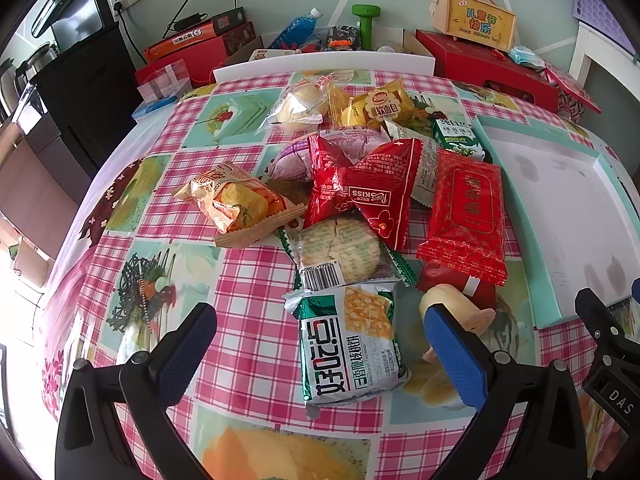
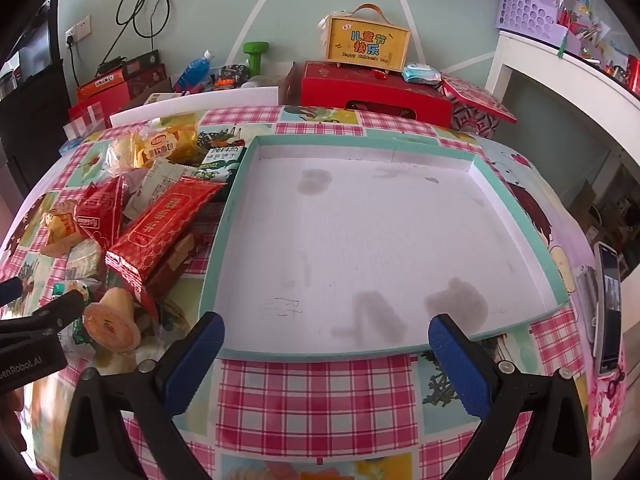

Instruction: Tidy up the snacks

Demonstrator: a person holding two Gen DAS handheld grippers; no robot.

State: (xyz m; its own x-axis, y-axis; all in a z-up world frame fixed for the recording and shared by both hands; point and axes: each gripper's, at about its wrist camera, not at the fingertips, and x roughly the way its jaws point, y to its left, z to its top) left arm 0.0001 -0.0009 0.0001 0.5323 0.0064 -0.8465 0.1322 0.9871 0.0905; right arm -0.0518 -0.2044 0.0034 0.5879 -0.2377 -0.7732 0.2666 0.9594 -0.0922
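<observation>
A pile of snack packets lies on the checked tablecloth point(image 1: 248, 280). Nearest my left gripper point(image 1: 320, 344) is a green and white biscuit packet point(image 1: 348, 344), lying between its open, empty fingers. Behind it are a clear cracker pack point(image 1: 340, 248), a red Kiss bag point(image 1: 360, 188), a flat red packet point(image 1: 466, 216), an orange bag point(image 1: 236, 204) and a yellow bread packet point(image 1: 376, 106). A shallow teal-rimmed tray point(image 2: 520, 216) with a stained white floor stands right of the pile, with no snacks in it. My right gripper point(image 2: 326, 354) is open and empty at the tray's near edge.
A small round cake point(image 2: 110, 322) lies by the pile's near edge. Red gift boxes point(image 2: 372, 90), a yellow handled box point(image 2: 368, 42), a blue bottle point(image 2: 194, 68) and a green dumbbell point(image 2: 256, 54) crowd the table's far side. A phone point(image 2: 608, 304) stands at the right.
</observation>
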